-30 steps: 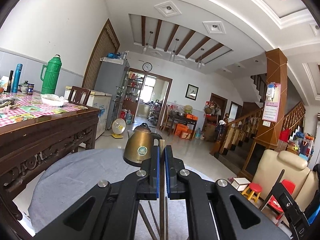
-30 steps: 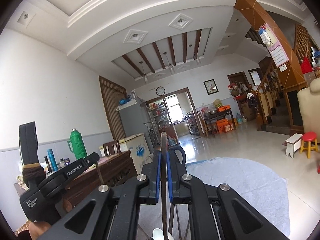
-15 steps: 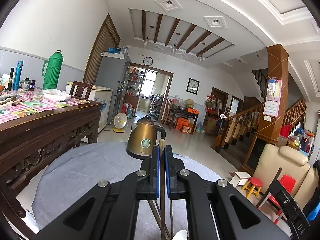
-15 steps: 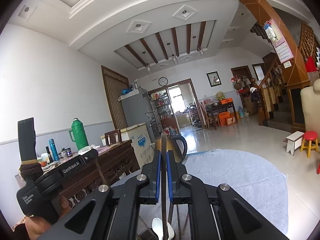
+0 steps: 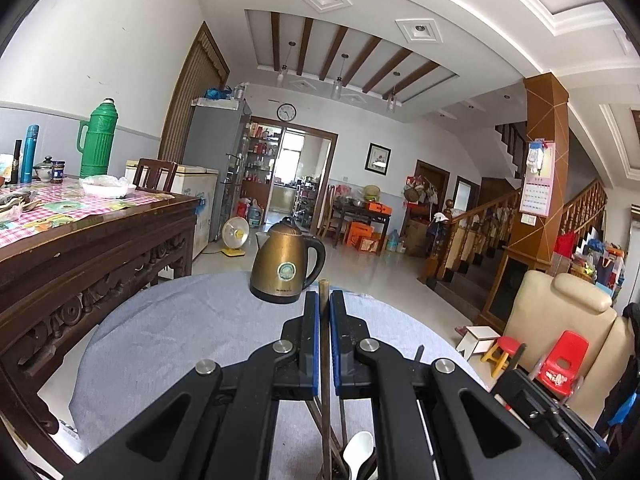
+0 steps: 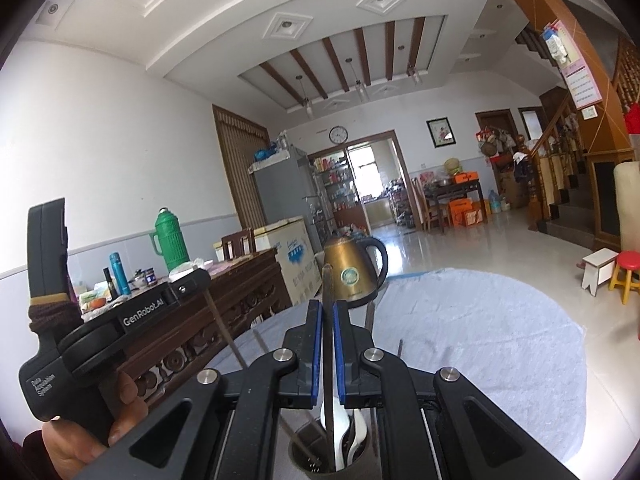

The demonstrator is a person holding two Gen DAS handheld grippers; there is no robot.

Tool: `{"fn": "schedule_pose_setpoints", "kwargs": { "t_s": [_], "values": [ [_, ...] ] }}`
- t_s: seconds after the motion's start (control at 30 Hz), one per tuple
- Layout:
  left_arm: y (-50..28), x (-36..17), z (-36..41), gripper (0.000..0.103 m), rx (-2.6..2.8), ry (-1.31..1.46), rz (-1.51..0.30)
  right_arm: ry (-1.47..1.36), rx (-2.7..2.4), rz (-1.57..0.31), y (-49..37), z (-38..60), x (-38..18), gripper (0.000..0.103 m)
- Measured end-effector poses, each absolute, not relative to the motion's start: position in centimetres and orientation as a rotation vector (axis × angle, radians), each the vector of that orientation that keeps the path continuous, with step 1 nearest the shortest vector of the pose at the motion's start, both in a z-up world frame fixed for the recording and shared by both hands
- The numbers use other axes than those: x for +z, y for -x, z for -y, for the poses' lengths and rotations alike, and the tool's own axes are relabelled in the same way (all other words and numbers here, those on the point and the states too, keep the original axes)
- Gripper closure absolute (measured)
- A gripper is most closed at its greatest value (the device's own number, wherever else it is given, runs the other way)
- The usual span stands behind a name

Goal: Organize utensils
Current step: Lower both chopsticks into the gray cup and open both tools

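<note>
My left gripper (image 5: pixel 324 300) is shut on a brown chopstick (image 5: pixel 324 320) held upright; its lower end runs down among other chopsticks and a white spoon (image 5: pixel 359 453) below. My right gripper (image 6: pixel 327 308) is shut on a dark chopstick (image 6: pixel 327 300), also upright, whose lower end goes into a round utensil holder (image 6: pixel 316 462) with white spoons (image 6: pixel 346 428) and several chopsticks. The left gripper body (image 6: pixel 120 320) shows at the left of the right wrist view, held by a hand.
A bronze kettle (image 5: pixel 286 268) stands at the far side of the round table with a grey-blue cloth (image 5: pixel 168 336); the kettle also shows in the right wrist view (image 6: pixel 352 276). A dark wooden table (image 5: pixel 92 240) with a green thermos (image 5: pixel 96 140) stands at left.
Both grippers have tilted downward and lowered with their chopsticks. The utensil holder and spoons have come into view below them; the kettle now sits higher in both views.
</note>
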State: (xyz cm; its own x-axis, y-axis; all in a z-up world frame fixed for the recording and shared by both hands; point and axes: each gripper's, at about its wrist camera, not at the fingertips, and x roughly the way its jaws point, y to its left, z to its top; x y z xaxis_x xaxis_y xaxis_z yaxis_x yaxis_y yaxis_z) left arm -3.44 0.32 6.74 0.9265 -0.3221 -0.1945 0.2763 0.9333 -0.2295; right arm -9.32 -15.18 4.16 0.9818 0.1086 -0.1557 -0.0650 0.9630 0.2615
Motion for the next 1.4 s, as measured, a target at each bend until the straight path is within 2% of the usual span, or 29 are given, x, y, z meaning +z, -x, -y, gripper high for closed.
{"fn": "schedule_pose_setpoints", "kwargs": {
  "t_s": [0.9, 0.97, 1.0, 1.1, 1.4],
  "values": [
    [3.6, 3.6, 0.6, 0.097, -0.339, 0.144, -0.361, -0.262, 0.098, -0.282, 8.1, 14.6, 2.0, 0.096],
    [3.6, 3.6, 0.9, 0.093, -0.334, 0.12, -0.372, -0.272, 0.089, -0.286, 8.0, 14.8, 1.9, 0.091],
    [3.7, 3.5, 1.1, 0.087, -0.333, 0.108, -0.377, -0.282, 0.09, -0.292, 8.0, 15.0, 1.8, 0.086],
    [3.8, 3.5, 1.3, 0.06, -0.319, 0.083, -0.391, -0.313, 0.081, -0.288, 8.1, 15.3, 1.9, 0.051],
    [4.1, 3.2, 1.4, 0.044, -0.241, -0.002, -0.421, -0.339, 0.021, -0.245, 8.9, 17.2, 2.3, 0.05]
  ]
}}
